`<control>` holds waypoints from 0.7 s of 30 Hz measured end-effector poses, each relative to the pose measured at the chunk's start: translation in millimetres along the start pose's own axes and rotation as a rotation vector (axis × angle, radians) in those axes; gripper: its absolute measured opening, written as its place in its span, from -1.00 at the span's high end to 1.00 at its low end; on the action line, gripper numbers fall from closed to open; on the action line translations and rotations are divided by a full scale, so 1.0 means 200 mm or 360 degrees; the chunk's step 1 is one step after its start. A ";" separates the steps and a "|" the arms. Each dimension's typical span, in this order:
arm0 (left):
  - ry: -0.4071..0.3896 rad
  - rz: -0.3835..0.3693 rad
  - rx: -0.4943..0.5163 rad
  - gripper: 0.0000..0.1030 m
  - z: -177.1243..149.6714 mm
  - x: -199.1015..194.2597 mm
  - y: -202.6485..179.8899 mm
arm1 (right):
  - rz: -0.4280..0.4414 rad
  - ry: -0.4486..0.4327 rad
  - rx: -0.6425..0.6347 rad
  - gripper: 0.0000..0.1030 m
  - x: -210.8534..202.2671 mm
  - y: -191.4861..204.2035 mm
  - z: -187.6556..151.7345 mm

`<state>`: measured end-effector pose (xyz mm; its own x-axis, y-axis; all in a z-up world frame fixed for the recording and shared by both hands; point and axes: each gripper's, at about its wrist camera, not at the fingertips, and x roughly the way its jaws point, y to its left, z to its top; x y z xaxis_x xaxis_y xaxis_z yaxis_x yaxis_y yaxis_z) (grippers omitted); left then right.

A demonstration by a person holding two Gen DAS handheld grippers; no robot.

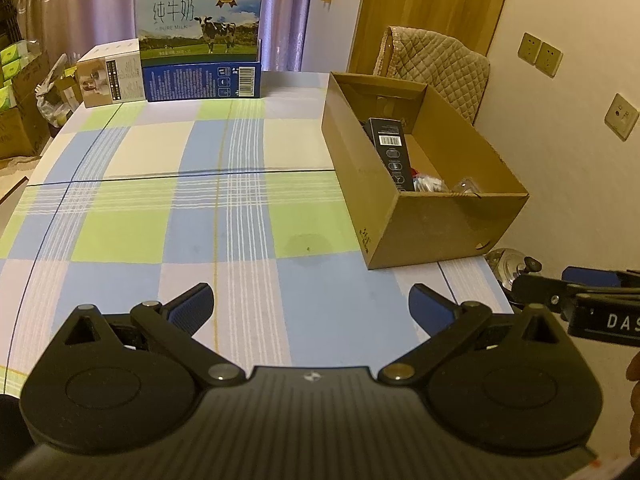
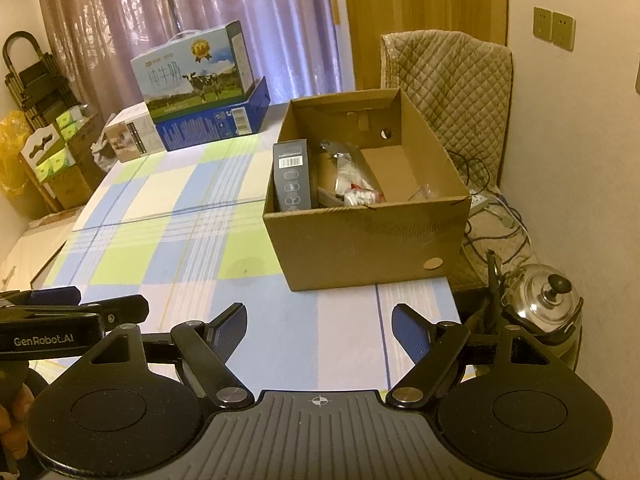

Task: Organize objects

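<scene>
A brown cardboard box (image 1: 440, 220) (image 2: 360, 240) stands open at the right side of the checked tablecloth. Inside it lean a dark slim carton with a barcode (image 1: 394, 152) (image 2: 293, 174) and some wrapped packets (image 2: 356, 184) (image 1: 430, 182). My left gripper (image 1: 311, 306) hovers open over the near edge of the table with nothing between its blue pads. To its right, my right gripper (image 2: 319, 326) is also open and empty, facing the box. Each view catches the other gripper's edge (image 1: 592, 292) (image 2: 72, 312).
A milk carton case (image 1: 200, 20) (image 2: 196, 68) stands on a blue box (image 1: 204, 80) at the table's far end, beside a small white box (image 1: 112, 74) (image 2: 132, 136). A padded chair (image 2: 452, 88) and steel kettle (image 2: 548, 292) are right of the table; stacked cartons (image 2: 56, 160) sit left.
</scene>
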<state>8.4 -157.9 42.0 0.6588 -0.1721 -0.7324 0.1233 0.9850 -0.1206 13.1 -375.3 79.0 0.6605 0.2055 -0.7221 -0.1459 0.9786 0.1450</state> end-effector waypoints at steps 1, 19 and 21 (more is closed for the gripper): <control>0.0002 0.0001 -0.0001 -0.98 0.00 0.00 0.00 | -0.0002 0.0000 -0.0001 -0.49 0.00 0.00 0.00; 0.0005 -0.0013 -0.0005 -0.98 -0.01 0.02 0.01 | -0.0003 0.0010 -0.0002 -0.49 0.02 0.00 0.00; 0.0005 -0.0012 -0.0008 -0.98 -0.01 0.02 0.01 | -0.0004 0.0010 -0.0002 -0.49 0.02 0.00 0.00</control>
<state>10.1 -156.9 37.9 0.6554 -0.1798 -0.7335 0.1248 0.9837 -0.1296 16.4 -375.1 75.8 0.6562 0.2031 -0.7268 -0.1453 0.9791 0.1424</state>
